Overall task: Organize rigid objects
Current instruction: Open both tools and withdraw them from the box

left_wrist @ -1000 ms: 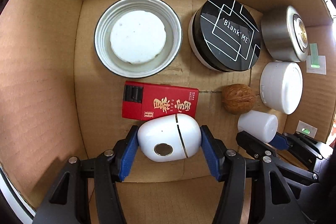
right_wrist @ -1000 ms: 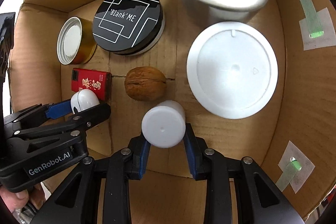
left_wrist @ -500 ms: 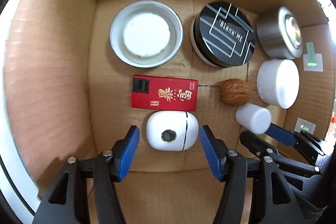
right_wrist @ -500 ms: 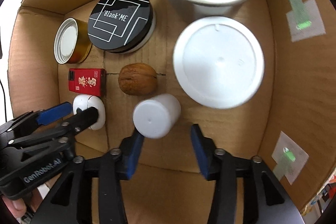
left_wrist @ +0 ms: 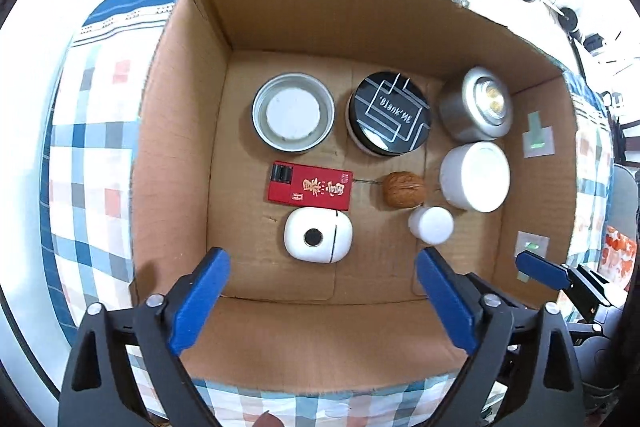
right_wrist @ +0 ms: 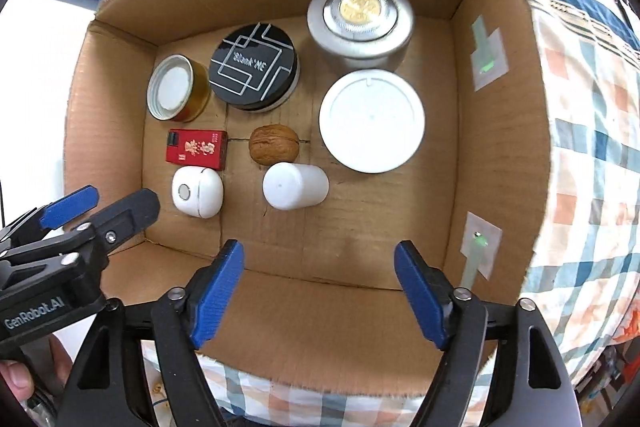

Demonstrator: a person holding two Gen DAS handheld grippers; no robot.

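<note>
A cardboard box [left_wrist: 176,147] holds several rigid objects. A white oval case [left_wrist: 318,241] lies near the front, below a red packet [left_wrist: 310,190]. A small white cylinder [right_wrist: 295,191] lies on its side beside a walnut [right_wrist: 274,144]. My left gripper [left_wrist: 322,287] is open and empty, raised above the box's front wall. My right gripper [right_wrist: 318,281] is open and empty, also above the front wall. The white case also shows in the right wrist view [right_wrist: 197,191].
At the back stand a gold tin with a white lid [left_wrist: 293,111], a black round tin [left_wrist: 388,113] and a silver round tin [left_wrist: 476,105]. A white round tub [left_wrist: 474,175] sits at the right. The box rests on a checked cloth [left_wrist: 88,163].
Both grippers let go of the white case and the white cylinder, opened wide and pulled back up out of the box. The two objects stay on the box floor.
</note>
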